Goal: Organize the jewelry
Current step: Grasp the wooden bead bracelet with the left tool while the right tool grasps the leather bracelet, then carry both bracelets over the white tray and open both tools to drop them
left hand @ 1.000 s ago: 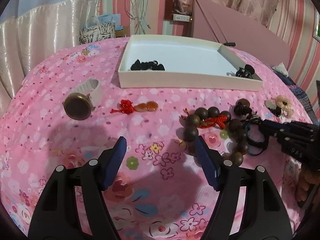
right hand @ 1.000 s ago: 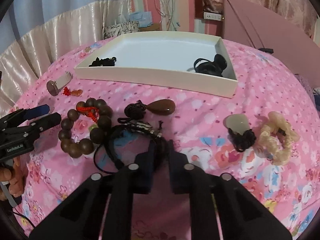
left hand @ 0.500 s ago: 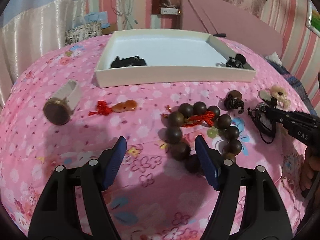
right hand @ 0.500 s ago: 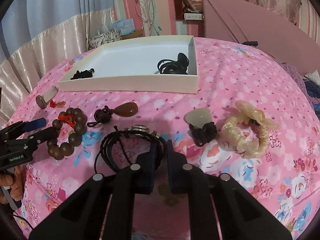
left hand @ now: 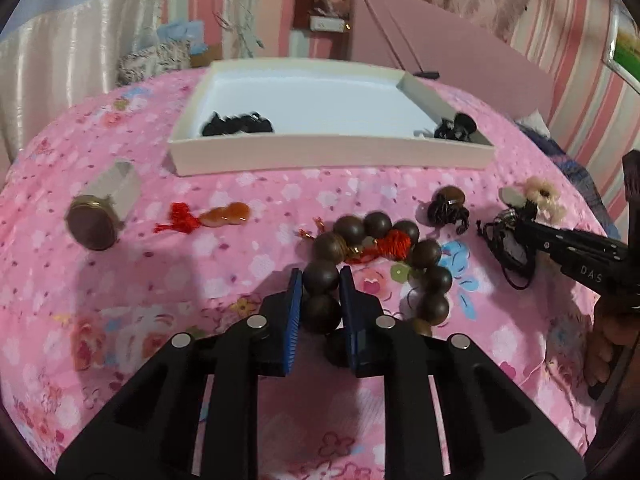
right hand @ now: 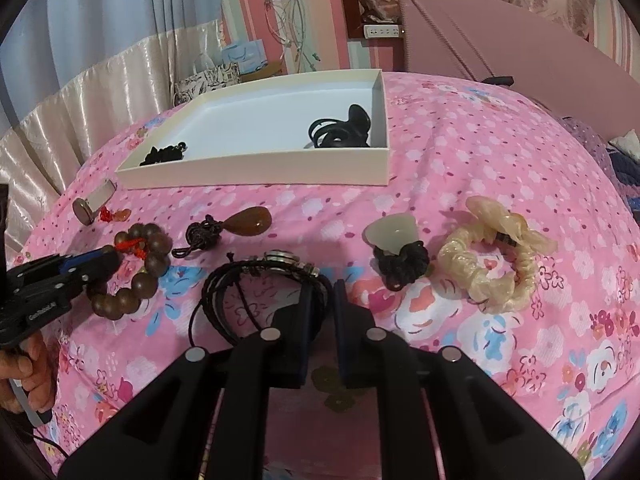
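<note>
My left gripper [left hand: 320, 280] is shut on the brown wooden bead bracelet [left hand: 428, 252] with a red tassel, which lies on the pink floral cloth. It also shows in the right wrist view [right hand: 136, 280]. My right gripper [right hand: 322, 292] is shut on the black cord bracelet [right hand: 248, 276] with a metal clasp. A white tray [left hand: 320, 156] at the back holds a black beaded piece [left hand: 236, 124] and a black coiled cord [right hand: 340, 132].
On the cloth lie a round-faced watch [left hand: 94, 224], an orange gourd pendant with red tassel [left hand: 212, 216], a brown teardrop pendant [right hand: 248, 220], a pale jade pendant on black cord [right hand: 394, 240] and a cream scrunchie [right hand: 492, 264]. A pink board leans behind the tray.
My left gripper moved forward and right and closed on the wooden bead bracelet. My right gripper stayed shut on the black cord bracelet and swung a little to the right.
</note>
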Action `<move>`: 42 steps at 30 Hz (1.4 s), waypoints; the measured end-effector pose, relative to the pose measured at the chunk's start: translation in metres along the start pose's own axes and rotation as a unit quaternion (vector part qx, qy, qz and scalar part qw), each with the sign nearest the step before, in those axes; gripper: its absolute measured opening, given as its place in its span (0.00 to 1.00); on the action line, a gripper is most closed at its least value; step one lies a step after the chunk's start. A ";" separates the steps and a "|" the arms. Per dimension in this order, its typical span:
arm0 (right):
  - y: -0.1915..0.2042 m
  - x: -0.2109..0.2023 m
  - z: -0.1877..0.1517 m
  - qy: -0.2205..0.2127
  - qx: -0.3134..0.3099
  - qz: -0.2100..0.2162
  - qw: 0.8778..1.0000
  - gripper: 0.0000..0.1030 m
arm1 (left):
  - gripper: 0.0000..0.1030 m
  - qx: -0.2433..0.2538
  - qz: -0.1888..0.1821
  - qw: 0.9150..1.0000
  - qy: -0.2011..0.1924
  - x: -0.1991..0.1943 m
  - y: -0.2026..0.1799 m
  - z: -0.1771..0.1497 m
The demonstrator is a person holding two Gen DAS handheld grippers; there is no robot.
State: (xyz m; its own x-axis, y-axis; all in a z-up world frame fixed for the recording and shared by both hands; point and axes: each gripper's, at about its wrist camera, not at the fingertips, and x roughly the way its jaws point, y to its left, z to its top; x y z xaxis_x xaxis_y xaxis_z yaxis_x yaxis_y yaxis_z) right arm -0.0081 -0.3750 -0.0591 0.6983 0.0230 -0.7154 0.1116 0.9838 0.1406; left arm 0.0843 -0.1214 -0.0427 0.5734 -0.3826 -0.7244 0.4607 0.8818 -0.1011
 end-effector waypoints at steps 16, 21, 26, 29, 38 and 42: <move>0.011 -0.046 0.024 -0.085 -0.005 0.036 0.996 0.10 | 0.16 0.031 -0.016 0.993 -0.116 -0.076 -0.002 0.031; 0.019 -0.054 0.043 -0.102 -0.014 0.038 0.994 0.10 | 0.17 0.038 -0.014 0.989 -0.140 -0.090 -0.002 0.054; 0.022 -0.056 0.073 -0.121 -0.013 0.036 0.992 0.10 | 0.17 0.037 0.010 0.989 -0.143 -0.088 -0.005 0.083; 0.023 -0.057 0.092 -0.132 -0.014 0.035 0.991 0.10 | 0.17 0.026 0.024 0.989 -0.142 -0.084 -0.002 0.102; 0.031 -0.047 0.143 -0.152 -0.013 0.019 0.988 0.10 | 0.17 0.011 0.051 0.985 -0.164 -0.066 0.003 0.148; 0.034 -0.032 0.155 -0.148 -0.007 0.020 0.989 0.10 | 0.17 0.006 0.059 0.985 -0.160 -0.046 0.002 0.158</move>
State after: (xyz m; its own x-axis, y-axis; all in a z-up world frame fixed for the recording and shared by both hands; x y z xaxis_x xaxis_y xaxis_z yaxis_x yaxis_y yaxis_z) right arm 0.0826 -0.3697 0.0745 0.8789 0.0111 -0.4768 0.0710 0.9856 0.1537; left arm 0.1659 -0.1451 0.0985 0.8066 -0.3467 -0.4787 0.3849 0.9228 -0.0197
